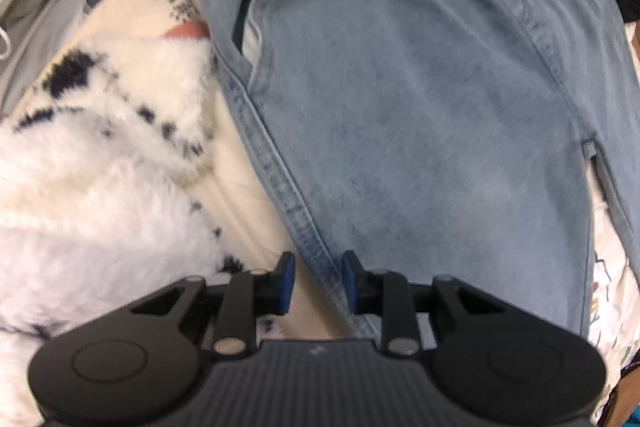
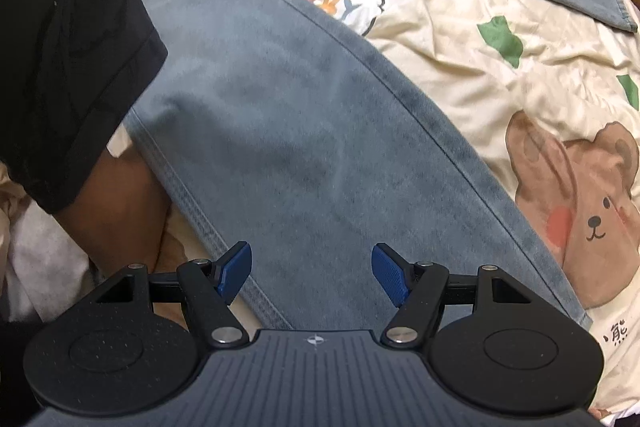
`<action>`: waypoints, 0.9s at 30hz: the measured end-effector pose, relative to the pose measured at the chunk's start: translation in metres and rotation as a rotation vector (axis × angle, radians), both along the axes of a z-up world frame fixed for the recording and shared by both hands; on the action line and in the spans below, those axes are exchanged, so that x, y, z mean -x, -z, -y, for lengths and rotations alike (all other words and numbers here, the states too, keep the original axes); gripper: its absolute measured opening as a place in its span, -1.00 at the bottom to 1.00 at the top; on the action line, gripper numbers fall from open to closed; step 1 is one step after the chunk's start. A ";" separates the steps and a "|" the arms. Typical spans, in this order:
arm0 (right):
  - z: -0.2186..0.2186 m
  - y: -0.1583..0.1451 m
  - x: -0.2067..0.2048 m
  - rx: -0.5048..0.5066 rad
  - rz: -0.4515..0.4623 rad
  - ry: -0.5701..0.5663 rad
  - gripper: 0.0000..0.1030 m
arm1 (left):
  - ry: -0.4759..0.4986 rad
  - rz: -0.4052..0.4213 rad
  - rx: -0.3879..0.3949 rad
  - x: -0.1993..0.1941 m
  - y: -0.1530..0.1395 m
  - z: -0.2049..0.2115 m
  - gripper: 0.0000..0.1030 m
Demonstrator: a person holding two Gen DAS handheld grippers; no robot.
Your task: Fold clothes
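denim jeans [image 1: 420, 131] lie flat on the bed [image 2: 460, 39], unfolded; left tongs [image 1: 319, 281] narrow astride the seam, right tongs [image 2: 311, 273] wide, empty.

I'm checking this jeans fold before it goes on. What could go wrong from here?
1. The left gripper straddles only the side seam of the jeans, so its grip may slip or catch just one layer.
2. The fluffy white blanket lies against that seam and could get pinched.
3. The right gripper is open, leaving the leg unheld.
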State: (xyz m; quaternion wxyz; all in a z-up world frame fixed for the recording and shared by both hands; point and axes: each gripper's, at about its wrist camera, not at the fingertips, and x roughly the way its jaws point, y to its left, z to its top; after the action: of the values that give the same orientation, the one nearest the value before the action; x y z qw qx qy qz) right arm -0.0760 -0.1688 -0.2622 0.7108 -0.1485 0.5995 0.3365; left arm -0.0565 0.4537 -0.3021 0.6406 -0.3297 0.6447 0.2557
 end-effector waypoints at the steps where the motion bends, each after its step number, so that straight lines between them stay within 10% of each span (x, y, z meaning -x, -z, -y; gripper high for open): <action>1: 0.000 -0.001 0.001 0.003 0.001 0.000 0.41 | -0.003 0.009 0.005 0.001 0.003 0.001 -0.47; 27: -0.005 0.003 0.005 0.012 0.017 0.038 0.41 | -0.032 0.110 -0.021 0.027 0.008 0.009 -0.48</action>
State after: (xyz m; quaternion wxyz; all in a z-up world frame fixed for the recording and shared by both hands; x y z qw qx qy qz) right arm -0.0810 -0.1634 -0.2655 0.7214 -0.1443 0.5982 0.3177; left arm -0.0840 0.4445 -0.3103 0.6745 -0.3466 0.6003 0.2541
